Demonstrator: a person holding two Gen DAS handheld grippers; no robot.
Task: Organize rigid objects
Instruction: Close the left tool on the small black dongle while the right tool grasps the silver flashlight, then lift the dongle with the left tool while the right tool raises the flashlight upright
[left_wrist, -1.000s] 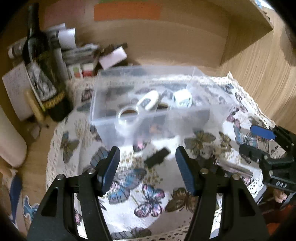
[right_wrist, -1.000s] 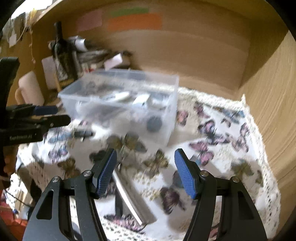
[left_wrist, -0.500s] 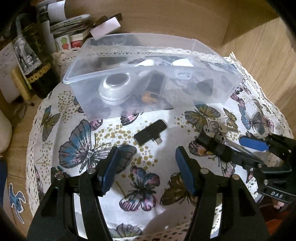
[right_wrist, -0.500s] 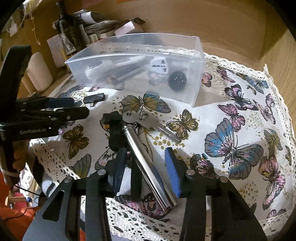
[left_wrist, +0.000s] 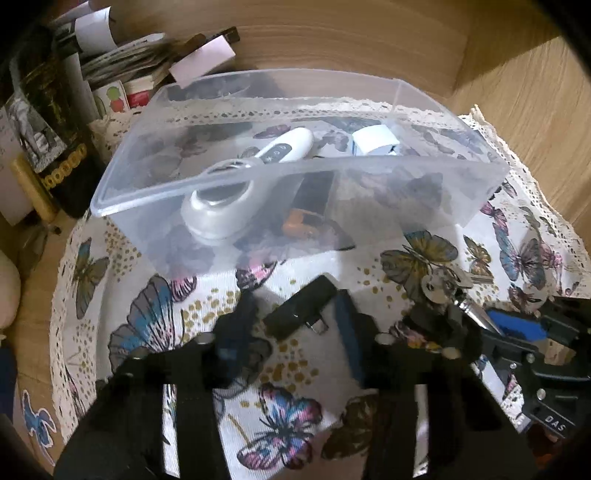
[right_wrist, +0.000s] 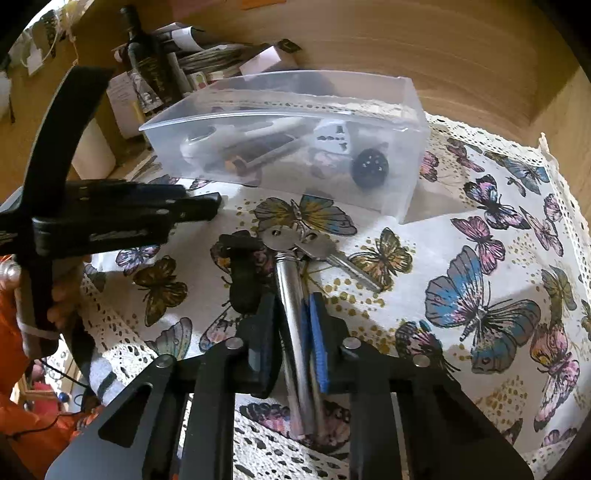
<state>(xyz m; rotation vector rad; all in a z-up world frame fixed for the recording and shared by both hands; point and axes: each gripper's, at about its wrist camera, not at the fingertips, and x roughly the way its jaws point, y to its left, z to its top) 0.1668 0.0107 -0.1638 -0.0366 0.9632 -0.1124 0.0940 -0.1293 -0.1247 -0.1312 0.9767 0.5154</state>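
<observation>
A clear plastic box (left_wrist: 295, 206) (right_wrist: 388, 177) holds several small items, among them a white remote and a silver round piece. A small black adapter (left_wrist: 301, 312) lies on the butterfly cloth in front of it. My left gripper (left_wrist: 291, 332) is open with its fingers on either side of the adapter, not touching it. My right gripper (right_wrist: 291, 321) is shut on the metal tube of a key bunch (right_wrist: 295, 295), whose keys (right_wrist: 314, 247) and black fob (right_wrist: 242, 273) lie on the cloth; the bunch also shows in the left wrist view (left_wrist: 447, 291).
A dark bottle (left_wrist: 48, 122) (right_wrist: 147, 70), papers and small boxes (left_wrist: 147, 70) crowd the back left. Wooden walls (left_wrist: 535, 110) close the back and right. The lace-edged cloth (right_wrist: 498, 277) covers the surface.
My left gripper moved forward and narrowed around the black adapter. My right gripper closed from open onto the metal tube of the key bunch.
</observation>
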